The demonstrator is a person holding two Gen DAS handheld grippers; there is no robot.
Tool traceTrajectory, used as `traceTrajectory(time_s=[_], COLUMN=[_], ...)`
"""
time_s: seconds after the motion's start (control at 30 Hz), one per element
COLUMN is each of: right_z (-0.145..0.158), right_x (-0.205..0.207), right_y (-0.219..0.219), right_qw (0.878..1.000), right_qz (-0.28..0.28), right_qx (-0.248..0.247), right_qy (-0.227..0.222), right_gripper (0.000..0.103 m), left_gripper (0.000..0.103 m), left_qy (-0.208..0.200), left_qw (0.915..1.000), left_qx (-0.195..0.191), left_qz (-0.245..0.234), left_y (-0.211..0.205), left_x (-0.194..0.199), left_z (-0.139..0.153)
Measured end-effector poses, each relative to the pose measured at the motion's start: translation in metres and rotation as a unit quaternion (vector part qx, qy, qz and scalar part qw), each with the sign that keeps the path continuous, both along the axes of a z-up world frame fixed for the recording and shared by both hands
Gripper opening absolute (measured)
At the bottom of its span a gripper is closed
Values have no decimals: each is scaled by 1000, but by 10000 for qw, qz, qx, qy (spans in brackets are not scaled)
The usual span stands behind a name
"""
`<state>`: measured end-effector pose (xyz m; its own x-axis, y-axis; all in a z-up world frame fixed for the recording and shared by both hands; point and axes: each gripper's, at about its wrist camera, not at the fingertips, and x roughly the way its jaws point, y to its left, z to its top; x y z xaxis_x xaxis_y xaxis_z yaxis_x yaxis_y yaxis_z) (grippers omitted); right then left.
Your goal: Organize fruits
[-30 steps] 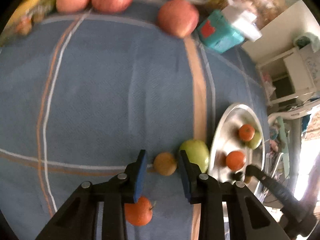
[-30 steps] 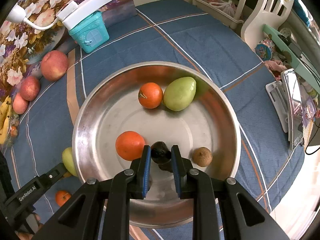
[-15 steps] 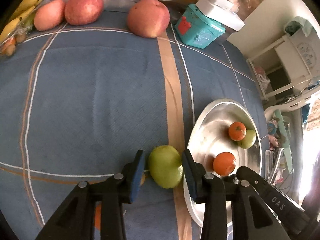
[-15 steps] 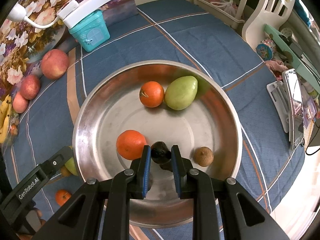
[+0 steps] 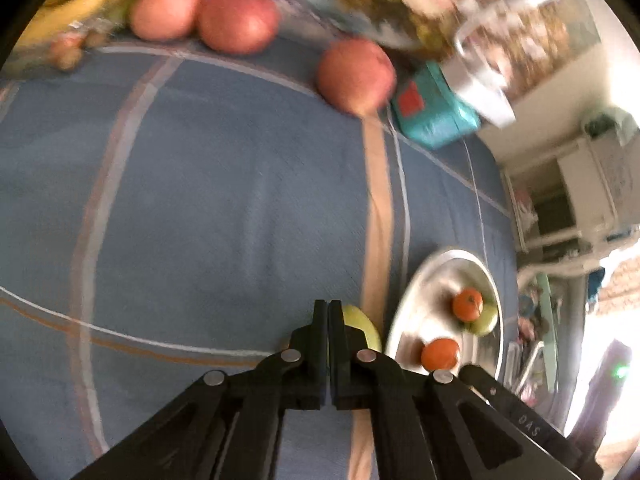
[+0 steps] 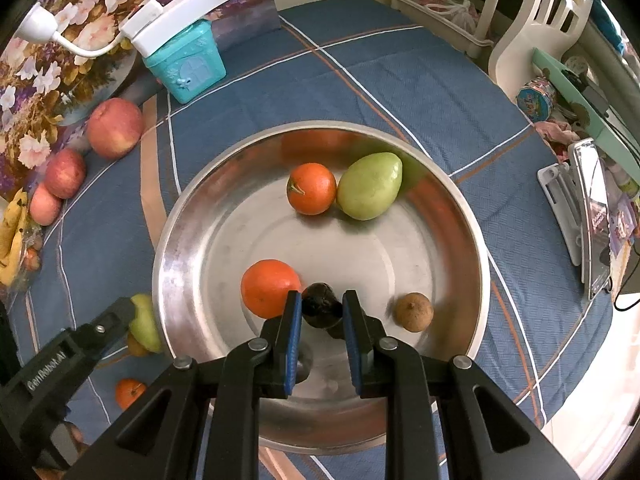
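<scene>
The left gripper [image 5: 328,312] has its jaws pressed flat together with nothing between them; they have just been closing, and the green fruit [image 5: 362,326] they were around sits behind the tips on the blue cloth [image 5: 220,200], not held. From the right wrist view that same fruit [image 6: 144,322] lies just outside the bowl's [image 6: 172,248] left rim, touching or nearly touching it, with the left gripper's tip [image 6: 116,314] over its near side and a small yellowish fruit [image 6: 136,347] tucked beneath it. A small orange [image 6: 129,393] lies on the cloth a little nearer to me.

The right gripper [image 6: 322,306] hangs over the steel bowl, its blue pads [image 6: 295,320] clamped on a small dark fruit [image 6: 320,308] at the bowl's near side. Just to the left of it, touching the left pad, is an orange [image 6: 266,286]. To the right, apart from the pads, sits a small brown fruit [image 6: 414,312]. At the far side of the bowl another orange [image 6: 311,188] and a green pear-shaped fruit [image 6: 370,186] rest against each other.

Along the far left edge of the cloth three red apples [image 6: 115,128] stand in a loose row, with bananas [image 6: 12,240] past them (partly cut off by the lens). A teal box [image 6: 186,66] with a white device [image 6: 180,20] on top stands beyond the bowl.
</scene>
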<state>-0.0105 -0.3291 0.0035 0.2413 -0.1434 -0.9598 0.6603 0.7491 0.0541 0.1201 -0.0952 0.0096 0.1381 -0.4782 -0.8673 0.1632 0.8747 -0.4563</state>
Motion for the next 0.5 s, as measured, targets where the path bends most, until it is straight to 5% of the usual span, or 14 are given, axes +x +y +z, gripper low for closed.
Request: traceTrajectory(time_s=[0.13, 0.23, 0.33, 0.4, 0.5], right_z=[2, 2, 2, 2, 0], right_x=[0, 0, 0, -1, -3], right_y=[0, 0, 1, 0, -3], right_qw=[10000, 10000, 9999, 9999, 9997], right_qz=[6, 14, 23, 8, -61], right_qx=[36, 72, 92, 102, 231], right_qy=[-42, -55, -56, -48, -77], right_gripper=[21, 21, 21, 21, 22], left_gripper=[8, 61, 62, 63, 75], left_qy=[-47, -42, -286, -764, -1562], left_qw=[9998, 9995, 9952, 9814, 9358], left_qx=[-131, -183, 176, 593, 1188], left_qz=[132, -258, -923, -1656, -2929], left_y=[12, -3, -24, -39, -48], left_x=[8, 4, -4, -13, -36], left_z=[7, 7, 12, 23, 33])
